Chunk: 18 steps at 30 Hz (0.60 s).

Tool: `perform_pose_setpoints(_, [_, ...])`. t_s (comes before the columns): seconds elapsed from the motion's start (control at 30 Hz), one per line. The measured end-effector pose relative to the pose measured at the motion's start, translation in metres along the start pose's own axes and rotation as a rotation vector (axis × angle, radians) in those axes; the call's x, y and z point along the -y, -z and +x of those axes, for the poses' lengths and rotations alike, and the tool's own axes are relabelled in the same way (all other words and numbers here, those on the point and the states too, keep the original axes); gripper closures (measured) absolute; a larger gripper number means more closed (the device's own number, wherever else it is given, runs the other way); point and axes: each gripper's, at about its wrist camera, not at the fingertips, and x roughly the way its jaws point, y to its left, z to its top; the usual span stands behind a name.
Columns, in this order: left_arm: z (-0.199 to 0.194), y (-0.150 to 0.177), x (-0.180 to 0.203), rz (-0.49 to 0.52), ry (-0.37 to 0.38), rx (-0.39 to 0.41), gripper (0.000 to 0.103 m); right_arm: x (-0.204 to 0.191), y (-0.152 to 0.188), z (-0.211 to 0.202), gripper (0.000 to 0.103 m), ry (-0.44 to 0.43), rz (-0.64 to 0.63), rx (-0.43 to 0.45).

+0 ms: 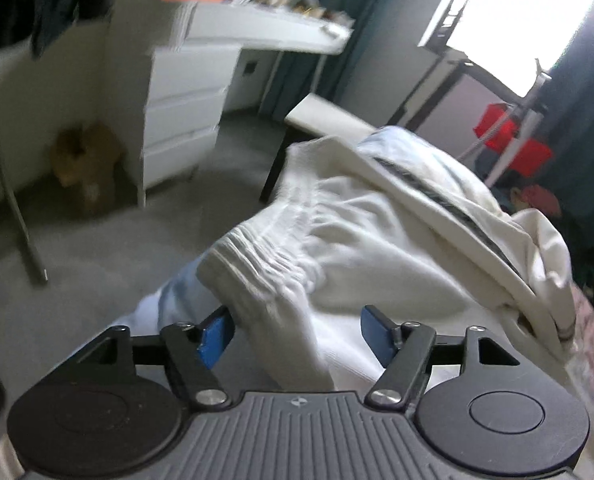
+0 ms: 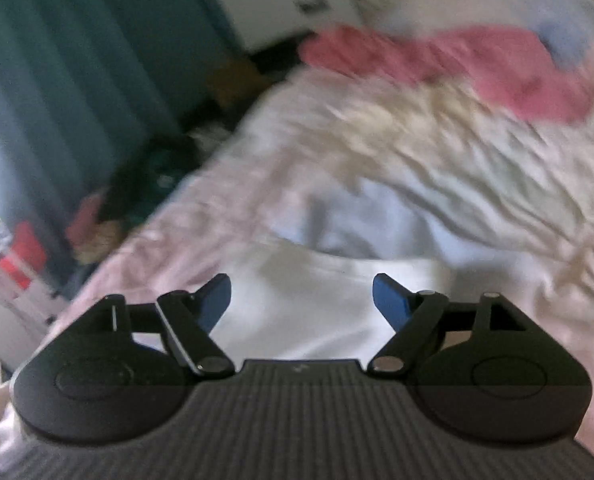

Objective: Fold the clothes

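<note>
White sweatpants (image 1: 337,240): heaped on the bed (image 2: 497,184), elastic waistband at near left. Judged soft, light and limp; best taken at the firm gathered waistband (image 1: 265,264) or a leg hem. Left gripper (image 1: 295,334): fingers spread, waistband fold lying between them, not pinched. Right gripper (image 2: 301,300): fingers released, nothing held, white cloth beneath. Pink garment (image 2: 449,68) noted at far right.

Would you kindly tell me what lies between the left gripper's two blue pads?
In the left wrist view, a ribbed fold of the white garment lies between the open left gripper pads, ungripped.
</note>
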Motion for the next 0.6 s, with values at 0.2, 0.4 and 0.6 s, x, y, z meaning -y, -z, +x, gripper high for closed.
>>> perform_pose_setpoints(0.2, [-0.032,0.013,0.074,0.220,0.006,0.149,0.023,-0.062,0.044,-0.037,0.023,-0.309,-0.220,-0.020])
perform_pose_setpoints(0.4, [-0.025,0.023,0.163,0.386,0.104,0.203,0.017,-0.099,0.077,-0.028,0.024,-0.377,-0.353,-0.122])
perform_pose_setpoints(0.6, [0.055,0.028,0.272,0.487,0.208,0.165,0.012,-0.106,0.085,-0.010,0.024,-0.365,-0.327,-0.169])
